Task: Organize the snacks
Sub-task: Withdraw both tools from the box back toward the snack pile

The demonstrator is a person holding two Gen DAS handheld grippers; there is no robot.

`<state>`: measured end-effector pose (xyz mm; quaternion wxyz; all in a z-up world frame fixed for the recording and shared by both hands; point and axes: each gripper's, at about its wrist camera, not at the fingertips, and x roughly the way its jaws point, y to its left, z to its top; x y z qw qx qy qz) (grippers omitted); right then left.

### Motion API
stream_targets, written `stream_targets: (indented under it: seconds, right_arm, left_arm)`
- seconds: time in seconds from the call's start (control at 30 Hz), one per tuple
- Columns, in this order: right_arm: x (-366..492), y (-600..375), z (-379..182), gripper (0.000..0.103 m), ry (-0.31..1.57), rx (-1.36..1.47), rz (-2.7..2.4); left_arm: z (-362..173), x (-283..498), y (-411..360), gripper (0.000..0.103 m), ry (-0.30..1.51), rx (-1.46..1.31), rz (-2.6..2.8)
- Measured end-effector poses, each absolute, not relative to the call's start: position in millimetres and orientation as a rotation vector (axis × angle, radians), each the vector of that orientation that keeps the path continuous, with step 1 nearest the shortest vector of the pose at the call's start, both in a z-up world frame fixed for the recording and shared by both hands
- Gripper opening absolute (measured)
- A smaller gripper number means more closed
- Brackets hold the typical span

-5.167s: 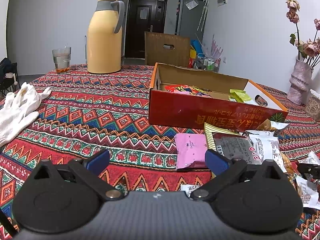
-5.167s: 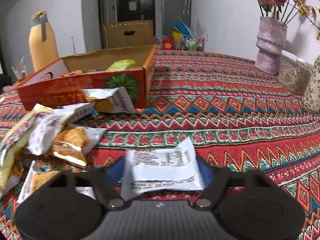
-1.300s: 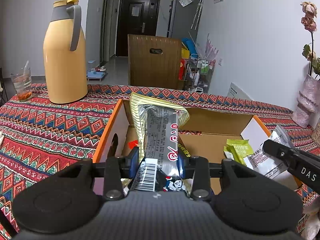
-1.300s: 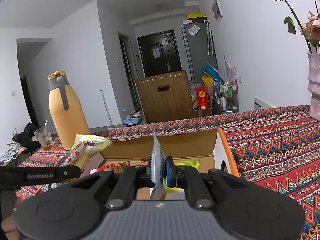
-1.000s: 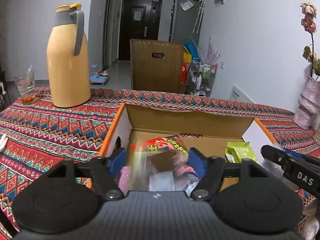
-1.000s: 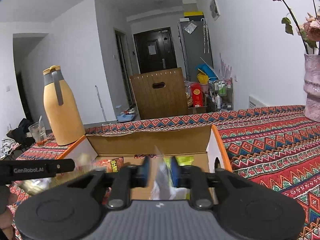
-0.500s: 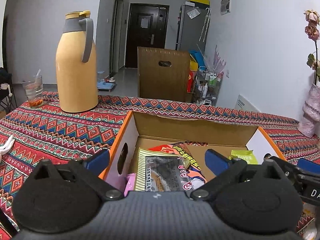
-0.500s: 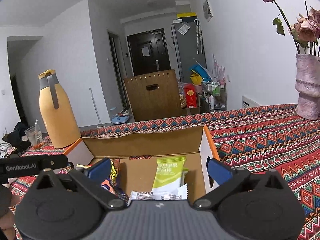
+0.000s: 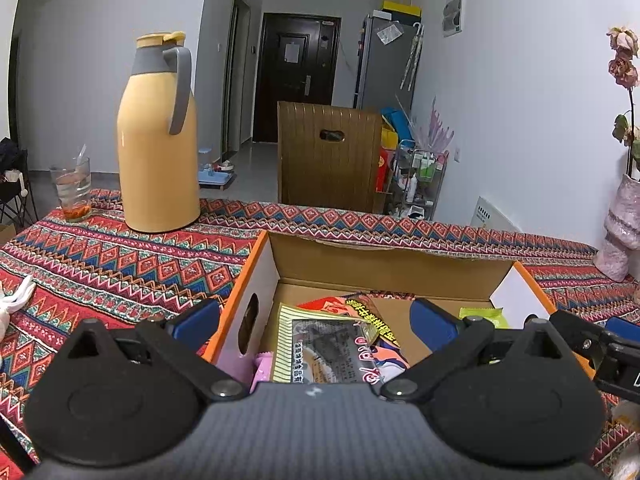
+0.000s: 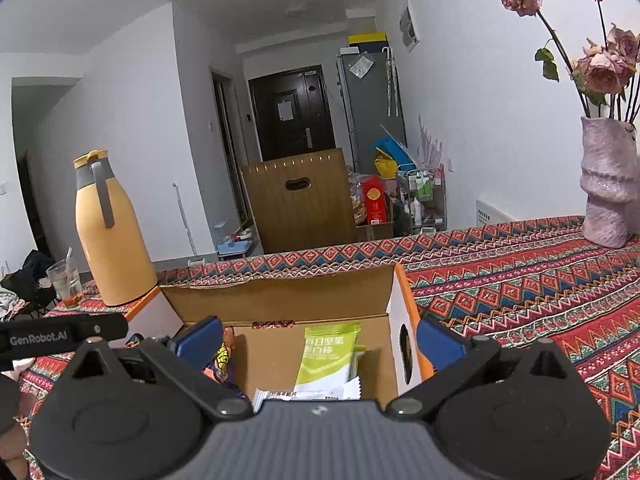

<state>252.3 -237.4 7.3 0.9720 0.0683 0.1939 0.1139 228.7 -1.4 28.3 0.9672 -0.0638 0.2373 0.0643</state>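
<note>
Left wrist view: left gripper [image 9: 316, 322] has just spread its fingers wide, nothing pinched, and the striped snack packet [image 9: 320, 348] lies in the cardboard box [image 9: 384, 264]. Right wrist view: right gripper [image 10: 318, 340] likewise just opened, empty, over the green packet [image 10: 326, 354] in the box.

Your open cardboard box [image 9: 384, 268] holds the snacks; a yellow-striped packet [image 9: 324, 348] lies flat at its left end over a pink one [image 9: 262, 368]; a green bar [image 10: 326, 354] and a white packet [image 10: 308, 394] lie at the right end.
</note>
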Motion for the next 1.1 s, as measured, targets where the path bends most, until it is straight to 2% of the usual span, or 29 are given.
stream_targets:
  seconds: [0.57,1.1]
  right_arm:
    - [195.6,-251.3,38.6,0.103,0.324,0.083,0.209]
    - [122.9,-261.8,26.0,0.103,0.369,0.078,0.201]
  left_arm:
    - [66.0,170.6,-3.3,0.103,0.395,-0.109,0.116]
    - [44.3,103.2,5.8,0.103,0.462,-0.08,0.121]
